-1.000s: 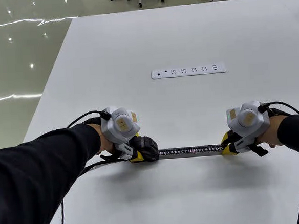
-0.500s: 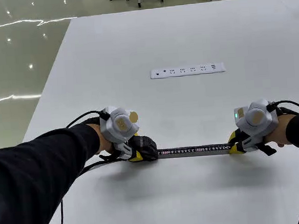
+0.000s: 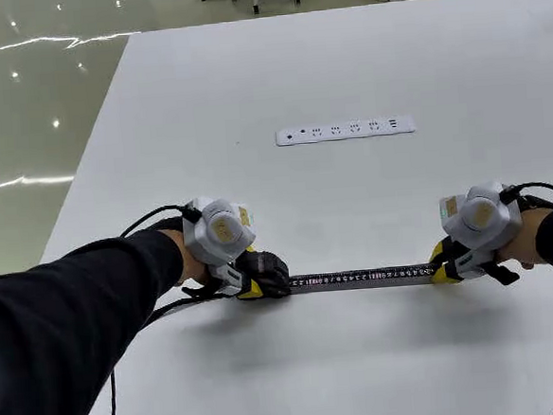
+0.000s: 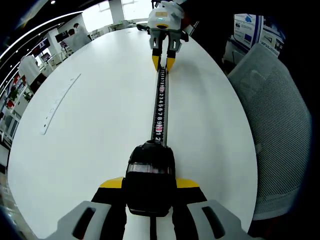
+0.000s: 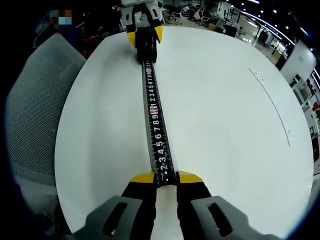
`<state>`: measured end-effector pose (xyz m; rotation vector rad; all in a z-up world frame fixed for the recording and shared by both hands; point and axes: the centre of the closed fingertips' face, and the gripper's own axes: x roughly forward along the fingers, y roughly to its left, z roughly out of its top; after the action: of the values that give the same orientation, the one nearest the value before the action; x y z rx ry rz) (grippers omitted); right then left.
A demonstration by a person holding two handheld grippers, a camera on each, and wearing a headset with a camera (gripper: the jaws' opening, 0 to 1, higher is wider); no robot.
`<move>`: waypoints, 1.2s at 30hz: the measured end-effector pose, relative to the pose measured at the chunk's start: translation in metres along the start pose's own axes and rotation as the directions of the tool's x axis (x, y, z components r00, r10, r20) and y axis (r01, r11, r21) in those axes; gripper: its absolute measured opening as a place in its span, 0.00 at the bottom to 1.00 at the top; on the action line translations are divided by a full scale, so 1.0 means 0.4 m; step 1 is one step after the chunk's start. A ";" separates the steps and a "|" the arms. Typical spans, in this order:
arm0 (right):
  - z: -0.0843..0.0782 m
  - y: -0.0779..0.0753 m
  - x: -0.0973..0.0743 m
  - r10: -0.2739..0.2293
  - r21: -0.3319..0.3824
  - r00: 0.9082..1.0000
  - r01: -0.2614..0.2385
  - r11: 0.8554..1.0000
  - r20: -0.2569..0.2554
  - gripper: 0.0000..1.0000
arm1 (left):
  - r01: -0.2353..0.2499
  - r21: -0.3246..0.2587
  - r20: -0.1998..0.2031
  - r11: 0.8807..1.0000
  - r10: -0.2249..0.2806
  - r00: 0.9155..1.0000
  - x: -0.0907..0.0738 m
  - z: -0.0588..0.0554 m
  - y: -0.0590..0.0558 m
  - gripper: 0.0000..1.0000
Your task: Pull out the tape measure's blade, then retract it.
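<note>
tape measure (image 4: 150,175) in left gripper (image 4: 150,183), its blade (image 5: 155,120) in right gripper (image 5: 166,178).

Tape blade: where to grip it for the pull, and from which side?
Its free end, coming end-on in line with it, as the right gripper does: the blade runs straight and flat from the case in the left gripper.

L tool (image 3: 254,287) & R tool (image 3: 440,274) both clamped, tips facing each other, held low, well apart.

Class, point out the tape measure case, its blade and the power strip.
tape measure case (image 4: 150,176), left gripper view, black top.
blade (image 5: 156,127), right gripper view, numbered face.
power strip (image 3: 345,130), head view, middle.
</note>
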<state>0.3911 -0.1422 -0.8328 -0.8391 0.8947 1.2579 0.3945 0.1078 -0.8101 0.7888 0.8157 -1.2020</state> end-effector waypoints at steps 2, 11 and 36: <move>0.000 0.000 0.000 0.002 0.004 1.000 -0.002 1.000 -0.001 0.10 | 0.000 0.000 0.000 1.000 0.000 1.000 0.000 0.000 0.000 0.32; 0.000 0.000 0.003 0.018 0.010 1.000 -0.018 1.000 -0.023 0.11 | -0.003 0.003 0.006 1.000 0.003 1.000 0.001 0.000 -0.001 0.32; -0.024 -0.040 -0.016 -0.127 0.081 0.992 0.128 0.988 -0.020 0.32 | -0.143 -0.320 0.169 0.937 0.205 0.964 -0.065 -0.014 0.018 0.48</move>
<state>0.4055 -0.1555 -0.8306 -0.8285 0.8846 1.0983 0.3966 0.1261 -0.7896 0.4670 0.7263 -0.9490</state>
